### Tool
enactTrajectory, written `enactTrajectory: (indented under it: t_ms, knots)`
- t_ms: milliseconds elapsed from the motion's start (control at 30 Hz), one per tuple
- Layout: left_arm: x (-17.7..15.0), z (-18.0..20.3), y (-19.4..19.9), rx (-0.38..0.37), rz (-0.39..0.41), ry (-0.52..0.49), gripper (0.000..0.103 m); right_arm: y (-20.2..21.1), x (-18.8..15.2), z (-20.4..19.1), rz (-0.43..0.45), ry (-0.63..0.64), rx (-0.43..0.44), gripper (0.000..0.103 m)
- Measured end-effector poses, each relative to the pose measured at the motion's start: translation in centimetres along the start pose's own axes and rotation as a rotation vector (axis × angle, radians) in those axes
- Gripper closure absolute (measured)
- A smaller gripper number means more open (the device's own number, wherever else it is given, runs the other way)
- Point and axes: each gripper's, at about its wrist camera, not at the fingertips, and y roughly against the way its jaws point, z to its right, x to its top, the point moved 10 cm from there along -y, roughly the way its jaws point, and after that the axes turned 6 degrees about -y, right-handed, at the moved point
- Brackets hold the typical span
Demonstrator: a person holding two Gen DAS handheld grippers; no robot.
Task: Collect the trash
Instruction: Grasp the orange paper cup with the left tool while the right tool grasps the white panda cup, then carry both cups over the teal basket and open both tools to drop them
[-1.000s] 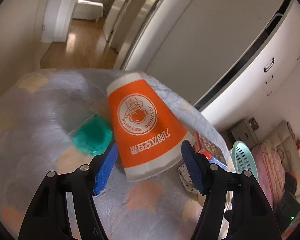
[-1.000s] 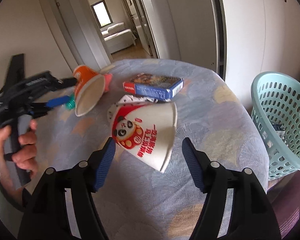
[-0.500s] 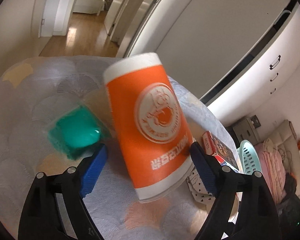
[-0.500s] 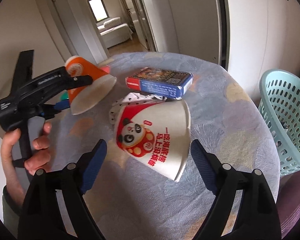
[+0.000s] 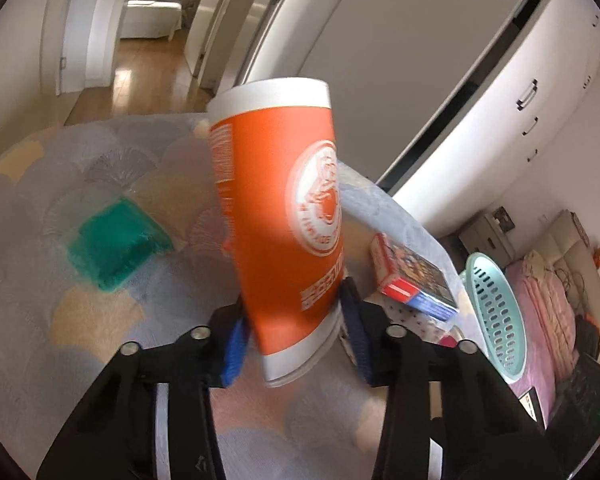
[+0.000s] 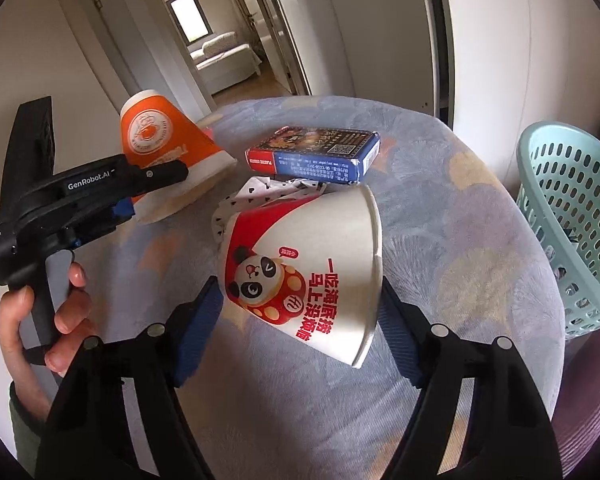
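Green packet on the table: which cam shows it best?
Left wrist. The green packet lies in full view on the table, left of the orange cup, though blurred. The right wrist view doesn't show it; the left gripper and cup cover that spot.

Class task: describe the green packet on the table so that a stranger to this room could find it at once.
Start at the round table with its pale scalloped cloth. The green packet lies flat on the side away from the mint basket, beyond the orange cup. It is the only green, soft, squarish thing there.
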Motion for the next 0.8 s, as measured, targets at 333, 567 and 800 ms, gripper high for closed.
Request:
enactTrajectory:
  t_ms: [333,567,800]
  knots:
    - [-0.2,5.6,2.8,-0.069,0.04,-0.085,0.072,4.8,0.8,1.6,0.079,-0.039,0.029,0.031]
    - [-0.4,10.2,4.4,-0.127,0.061,-0.148,0.072,8.4,1.7,3.7,0.155,-0.083,0.016,0.031]
    - [-0.4,16.3,4.7,-0.193,0.086,-0.233,0.072,12.2,3.6,7.0,0.253,-0.121,-0.04,0.031]
